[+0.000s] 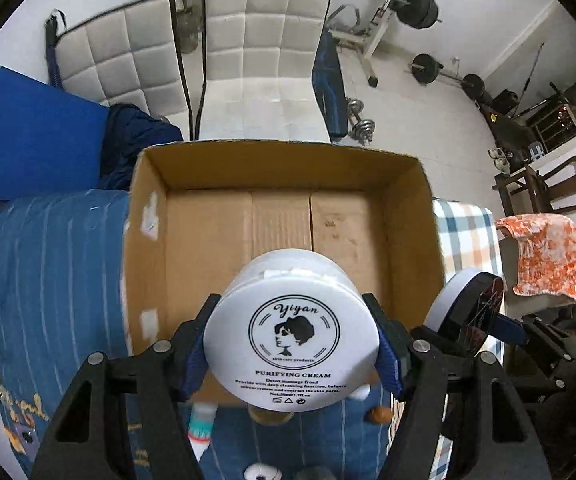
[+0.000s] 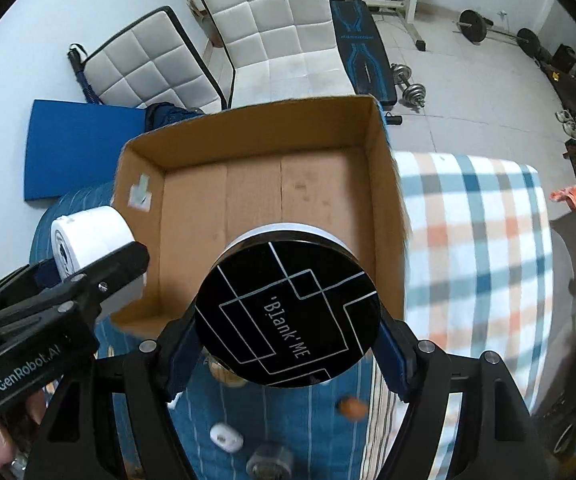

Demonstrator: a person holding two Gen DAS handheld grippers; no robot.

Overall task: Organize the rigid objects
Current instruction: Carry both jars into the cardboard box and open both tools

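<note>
My left gripper (image 1: 292, 354) is shut on a white round cream jar (image 1: 292, 332) marked "Yiyan", held above the near edge of an open cardboard box (image 1: 148, 216). My right gripper (image 2: 288, 340) is shut on a black-lidded round jar (image 2: 288, 312) marked "Blank ME", held over the box's (image 2: 384, 184) near right part. The box holds nothing that shows. In the left wrist view the black jar (image 1: 468, 312) shows at the right. In the right wrist view the white jar (image 2: 88, 236) shows at the left.
The box sits on a blue striped cloth (image 1: 48, 272) beside a checked cloth (image 2: 468, 240). Small items lie near me: a tube (image 1: 202, 424), a brown piece (image 2: 352, 406), a white case (image 2: 226, 436), a grey round piece (image 2: 270, 460). White chairs (image 1: 264, 60) stand behind.
</note>
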